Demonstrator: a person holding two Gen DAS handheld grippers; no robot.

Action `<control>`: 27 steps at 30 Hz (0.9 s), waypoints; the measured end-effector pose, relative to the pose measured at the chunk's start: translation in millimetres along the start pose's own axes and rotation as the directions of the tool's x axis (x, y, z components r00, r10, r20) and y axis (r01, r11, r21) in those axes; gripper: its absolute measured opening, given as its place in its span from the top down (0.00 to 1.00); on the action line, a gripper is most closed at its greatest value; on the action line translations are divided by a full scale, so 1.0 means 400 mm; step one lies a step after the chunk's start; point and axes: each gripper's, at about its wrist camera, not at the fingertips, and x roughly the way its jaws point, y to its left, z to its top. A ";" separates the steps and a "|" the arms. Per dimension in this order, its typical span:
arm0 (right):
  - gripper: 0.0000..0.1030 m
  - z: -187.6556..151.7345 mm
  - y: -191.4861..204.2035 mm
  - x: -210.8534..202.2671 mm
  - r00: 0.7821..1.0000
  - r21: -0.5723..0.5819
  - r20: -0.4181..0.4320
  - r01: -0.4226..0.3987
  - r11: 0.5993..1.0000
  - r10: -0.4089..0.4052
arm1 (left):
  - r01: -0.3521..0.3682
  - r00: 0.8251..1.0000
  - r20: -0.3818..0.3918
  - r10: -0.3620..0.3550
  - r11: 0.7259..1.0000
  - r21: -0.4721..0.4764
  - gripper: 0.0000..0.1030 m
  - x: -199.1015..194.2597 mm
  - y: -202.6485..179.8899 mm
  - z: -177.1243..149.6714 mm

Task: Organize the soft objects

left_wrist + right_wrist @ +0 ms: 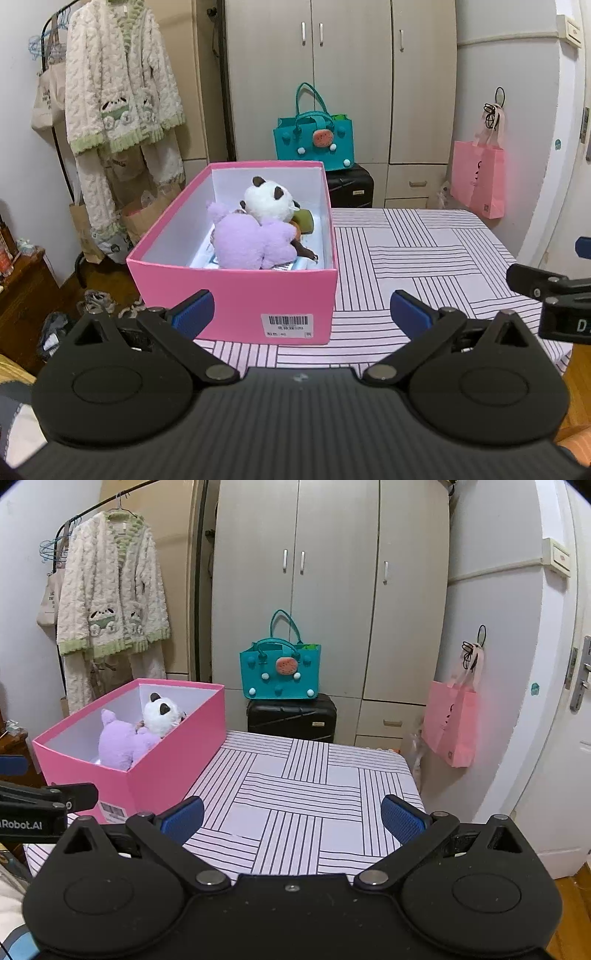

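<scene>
A pink box [236, 295] [162, 771] stands on the left part of a striped tablecloth [424, 266] [295, 794]. Inside it lie a purple plush [247, 242] [122, 744], a white panda plush [269, 201] [160, 710] and a green soft item [304, 220]. My left gripper [301, 314] hangs open just in front of the box's near wall, holding nothing. My right gripper [291, 819] is open and empty above the bare cloth, to the right of the box. Each gripper shows at the edge of the other's view.
A teal bag [280, 668] sits on a black suitcase [291, 716] behind the table, in front of grey wardrobes. A fluffy robe [118, 92] hangs on a rack at left. A pink bag [452, 723] hangs on the right wall near a door.
</scene>
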 end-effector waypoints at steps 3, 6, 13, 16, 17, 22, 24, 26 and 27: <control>0.00 -0.001 -0.003 0.005 1.000 0.013 -0.004 0.000 1.000 0.000 | -0.002 1.000 -0.016 0.002 1.000 -0.010 0.00 0.006 0.001 -0.004; 0.00 -0.002 -0.009 0.011 1.000 0.025 -0.008 0.003 1.000 -0.003 | -0.010 1.000 -0.022 0.009 1.000 -0.017 0.00 0.015 0.004 -0.007; 0.00 -0.004 -0.014 0.010 1.000 0.039 -0.005 0.007 0.999 -0.006 | -0.023 1.000 -0.009 0.023 1.000 -0.014 0.00 0.022 0.009 -0.008; 0.00 -0.006 -0.015 0.007 1.000 0.039 0.000 0.007 0.999 -0.007 | -0.031 1.000 0.004 0.031 0.999 0.004 0.00 0.017 0.006 -0.009; 0.00 -0.006 -0.015 0.006 1.000 0.040 0.002 0.007 0.999 -0.007 | -0.031 0.999 0.008 0.031 0.999 0.010 0.00 0.015 0.004 -0.009; 0.00 -0.007 -0.011 0.003 1.000 0.039 0.006 0.007 0.999 -0.008 | -0.025 1.000 0.017 0.025 1.000 0.018 0.00 0.009 0.004 -0.007; 0.00 -0.007 -0.011 0.004 1.000 0.039 0.005 0.007 0.999 -0.007 | -0.023 1.000 0.019 0.023 1.000 0.018 0.00 0.007 0.002 -0.009; 0.00 -0.008 -0.011 0.003 1.000 0.041 0.004 0.009 0.999 -0.009 | -0.020 1.000 0.016 0.019 1.000 0.019 0.00 0.006 0.001 -0.010; 0.00 -0.009 -0.011 0.002 1.000 0.041 0.003 0.008 0.999 -0.008 | -0.017 1.000 0.014 0.017 1.000 0.016 0.00 0.006 0.001 -0.010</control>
